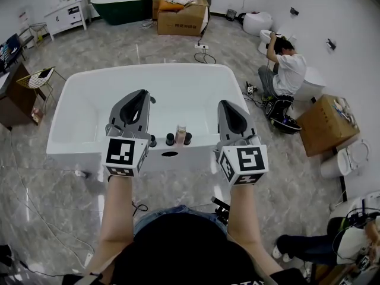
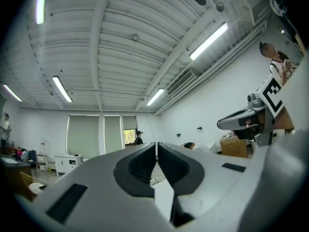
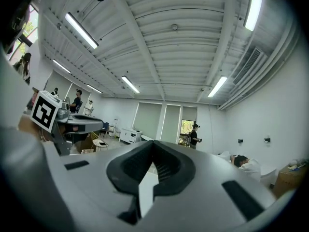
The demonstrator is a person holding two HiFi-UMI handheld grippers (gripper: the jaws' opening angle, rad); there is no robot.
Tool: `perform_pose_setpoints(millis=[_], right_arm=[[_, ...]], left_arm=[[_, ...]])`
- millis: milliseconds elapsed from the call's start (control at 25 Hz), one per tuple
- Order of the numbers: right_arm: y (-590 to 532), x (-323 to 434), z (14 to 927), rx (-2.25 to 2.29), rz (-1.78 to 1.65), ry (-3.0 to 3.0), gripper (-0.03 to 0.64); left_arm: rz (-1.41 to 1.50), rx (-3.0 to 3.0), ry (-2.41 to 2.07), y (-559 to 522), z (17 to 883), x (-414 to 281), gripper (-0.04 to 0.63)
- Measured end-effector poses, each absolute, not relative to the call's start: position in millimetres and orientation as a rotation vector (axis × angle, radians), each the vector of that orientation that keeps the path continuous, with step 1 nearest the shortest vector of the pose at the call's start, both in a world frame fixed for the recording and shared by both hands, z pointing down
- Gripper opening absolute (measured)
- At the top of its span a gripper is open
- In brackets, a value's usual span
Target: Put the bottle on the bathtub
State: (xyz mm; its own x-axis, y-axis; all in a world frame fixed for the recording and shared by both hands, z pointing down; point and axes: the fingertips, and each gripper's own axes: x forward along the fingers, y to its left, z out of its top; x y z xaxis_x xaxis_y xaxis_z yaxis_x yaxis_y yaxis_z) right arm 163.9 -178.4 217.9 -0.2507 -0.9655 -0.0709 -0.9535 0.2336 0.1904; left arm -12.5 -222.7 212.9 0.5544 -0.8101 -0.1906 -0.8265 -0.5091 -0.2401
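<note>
A small pinkish bottle (image 1: 180, 133) stands upright on the near rim of the white bathtub (image 1: 83, 97), between two dark round fittings (image 1: 170, 139). My left gripper (image 1: 142, 94) is held above the rim to the bottle's left, tilted upward, its jaws closed with nothing between them. To the bottle's right, my right gripper (image 1: 228, 107) is likewise raised and shut on nothing. In the left gripper view the left gripper (image 2: 156, 149) points at the ceiling and far wall. The right gripper (image 3: 152, 149) does the same in its own view. Neither gripper touches the bottle.
A person in a white shirt (image 1: 289, 70) crouches at the right by a toilet. Cardboard boxes (image 1: 328, 122) stand at the right and at the back (image 1: 181, 19). A dark green tub (image 1: 122, 8) and white cabinet (image 1: 66, 15) are at the far wall. Cables (image 1: 205, 55) lie on the floor.
</note>
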Motion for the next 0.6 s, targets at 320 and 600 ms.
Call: perform_pose_setpoints(millis=[320, 600], right_arm=[[-178.5, 161.4, 215.7, 1.886, -0.301, -2.407, 0.014], [-178.0, 158.9, 217.0, 1.879, -0.299, -2.406, 0.015]], left_arm=[[0.086, -2.485, 1.351, -222.9, 207.2, -15.9, 0.008], [0.093, -2.481, 1.356, -222.6, 205.0, -18.7, 0.008]])
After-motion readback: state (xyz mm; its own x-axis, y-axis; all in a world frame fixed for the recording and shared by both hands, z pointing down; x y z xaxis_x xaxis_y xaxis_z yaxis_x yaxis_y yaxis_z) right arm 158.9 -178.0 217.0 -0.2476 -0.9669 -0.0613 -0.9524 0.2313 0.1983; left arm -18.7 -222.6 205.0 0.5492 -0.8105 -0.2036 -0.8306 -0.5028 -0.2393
